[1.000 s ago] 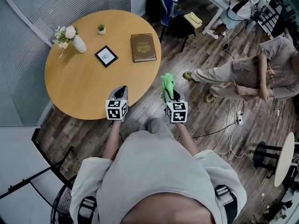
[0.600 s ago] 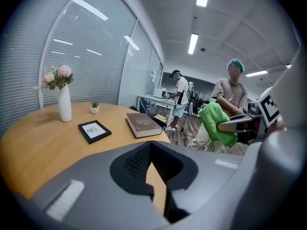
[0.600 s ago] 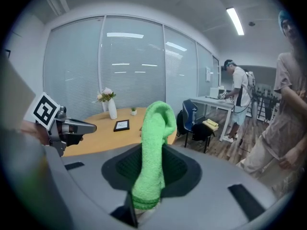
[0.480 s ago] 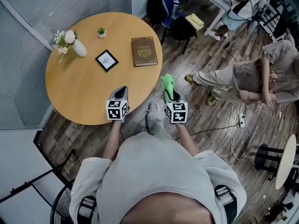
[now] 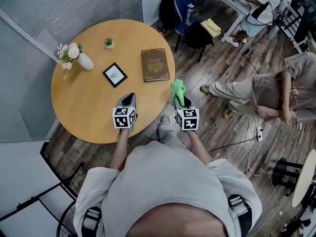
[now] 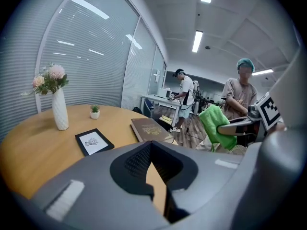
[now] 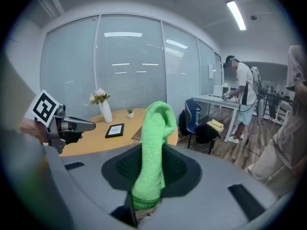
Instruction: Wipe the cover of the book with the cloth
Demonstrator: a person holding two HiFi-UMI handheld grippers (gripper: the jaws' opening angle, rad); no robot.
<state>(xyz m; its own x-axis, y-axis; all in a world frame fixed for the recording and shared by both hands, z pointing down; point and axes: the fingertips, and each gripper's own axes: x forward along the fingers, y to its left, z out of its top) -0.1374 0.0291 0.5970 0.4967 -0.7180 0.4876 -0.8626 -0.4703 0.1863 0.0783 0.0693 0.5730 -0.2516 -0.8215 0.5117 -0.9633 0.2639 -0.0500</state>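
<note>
room: office, wood floor, blinds along the wall, round wooden table in front of me, people at desks further back

book: brown book lies flat and shut near the table's right rim, cover up, not yet wiped as far as i can judge

cloth: green cloth pinched in the right gripper, standing up out of the jaws, in the air off the table's edge, apart from the book

right gripper state: jaws clamped on the cloth's lower end, seen plainly in the right gripper view

left gripper state: left gripper has its jaws drawn together with nothing between, only a sliver of table showing through, hovers over the near part of the table

key relation: book sits ahead of the cloth and a little to the left, long axis running away from me, right gripper is the nearer one, so my guess is forward and slightly left, then down onto the cover

other stuff: black framed picture left of the book, vase of flowers and small potted plant further back, all apart from the book

hard to see: in the right gripper view the cloth covers most of the book, only a brown strip shows, cover print too small to read, right jaw tips buried in cloth
</note>
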